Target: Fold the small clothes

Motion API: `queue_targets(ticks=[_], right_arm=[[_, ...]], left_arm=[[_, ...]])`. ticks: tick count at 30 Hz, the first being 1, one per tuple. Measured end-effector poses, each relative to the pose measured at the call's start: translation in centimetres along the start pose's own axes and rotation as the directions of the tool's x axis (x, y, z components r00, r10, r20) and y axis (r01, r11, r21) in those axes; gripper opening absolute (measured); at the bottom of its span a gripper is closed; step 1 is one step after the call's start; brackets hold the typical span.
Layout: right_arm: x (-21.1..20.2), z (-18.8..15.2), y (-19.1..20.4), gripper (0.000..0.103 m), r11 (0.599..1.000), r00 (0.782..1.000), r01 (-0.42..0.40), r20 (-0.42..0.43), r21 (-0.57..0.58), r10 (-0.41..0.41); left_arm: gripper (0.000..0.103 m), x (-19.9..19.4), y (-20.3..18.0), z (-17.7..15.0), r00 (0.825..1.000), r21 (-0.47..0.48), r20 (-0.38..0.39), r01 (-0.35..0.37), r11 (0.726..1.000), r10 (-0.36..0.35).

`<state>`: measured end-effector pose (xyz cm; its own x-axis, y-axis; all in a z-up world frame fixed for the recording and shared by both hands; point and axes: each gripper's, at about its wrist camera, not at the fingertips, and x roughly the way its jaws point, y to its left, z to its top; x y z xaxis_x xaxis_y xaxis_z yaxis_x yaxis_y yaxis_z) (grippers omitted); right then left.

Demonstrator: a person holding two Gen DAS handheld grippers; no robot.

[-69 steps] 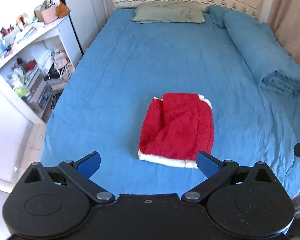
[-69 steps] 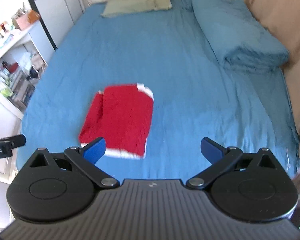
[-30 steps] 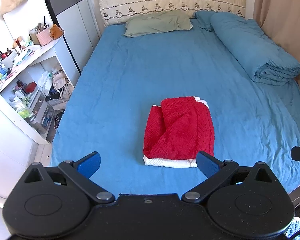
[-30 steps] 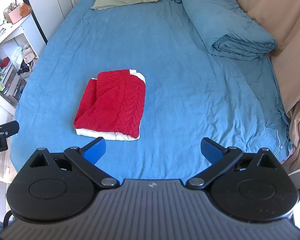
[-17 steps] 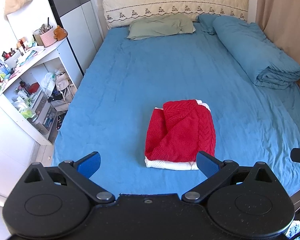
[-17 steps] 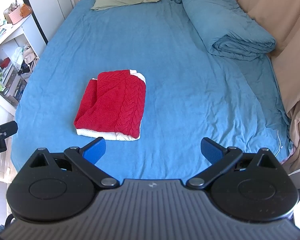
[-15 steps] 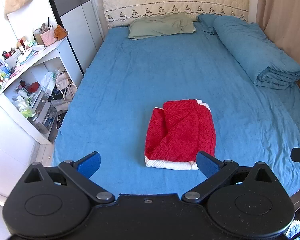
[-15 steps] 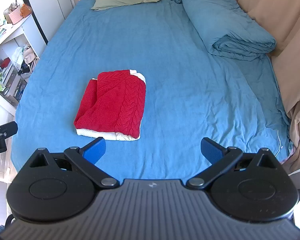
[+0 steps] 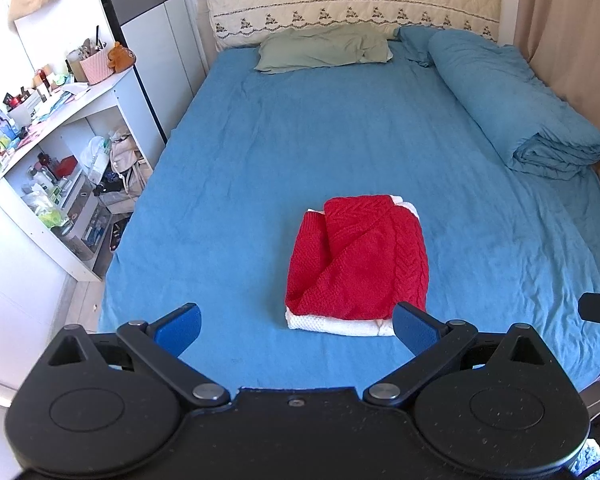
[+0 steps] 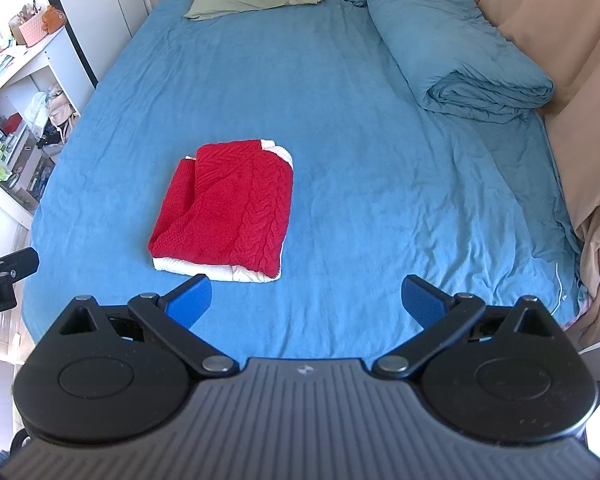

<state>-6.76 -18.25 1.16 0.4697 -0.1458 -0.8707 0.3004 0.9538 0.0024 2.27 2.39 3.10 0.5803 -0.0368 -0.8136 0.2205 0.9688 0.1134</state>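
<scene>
1. My left gripper (image 9: 296, 328) hangs above the near edge of the bed (image 9: 340, 128), its two blue-padded fingers (image 9: 179, 329) spread wide with nothing between them.
2. My right gripper (image 10: 306, 302) hangs over the same near edge, further to the right, and its fingers (image 10: 424, 303) are just as wide apart and hold nothing.
3. The red sweater (image 9: 358, 258) lies folded into a compact, roughly rectangular bundle on the blue sheet, in the near half of the bed and well apart from both grippers.
4. A white knitted layer (image 9: 336, 325) shows under the red one along the near edge and peeks out again at the far right corner.
5. The top red layer has a cable pattern running down its right side, and a fold runs diagonally across the left part.
6. From my right wrist camera the sweater (image 10: 228, 208) sits left of centre, closer to my left finger than to my right one.
7. A green pillow (image 9: 324, 49) lies at the head of the bed, against the quilted headboard (image 9: 352, 4).
8. A rolled blue duvet (image 9: 512, 100) lies along the right side of the bed, beside the beige curtain (image 10: 572, 80).
9. A white shelf (image 9: 72, 152) crowded with small items stands to the left of the bed.
</scene>
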Motion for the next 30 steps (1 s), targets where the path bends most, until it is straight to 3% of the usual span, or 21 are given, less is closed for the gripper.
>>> queue_targets(ticks=[18,30], right_arm=[[0.5,1.5,-1.0,0.103,1.000,1.000,0.000,0.003,0.008,0.000],[0.8,2.1,-1.2,0.103,1.000,1.000,0.005,0.005,0.025,-0.005]], left_arm=[[0.103,0.7,0.2,0.8,1.000,0.015,-0.006,0.028,0.999,-0.028],[0.103,0.9,0.5,1.7,1.000,0.025,0.019,0.001,1.000,-0.002]])
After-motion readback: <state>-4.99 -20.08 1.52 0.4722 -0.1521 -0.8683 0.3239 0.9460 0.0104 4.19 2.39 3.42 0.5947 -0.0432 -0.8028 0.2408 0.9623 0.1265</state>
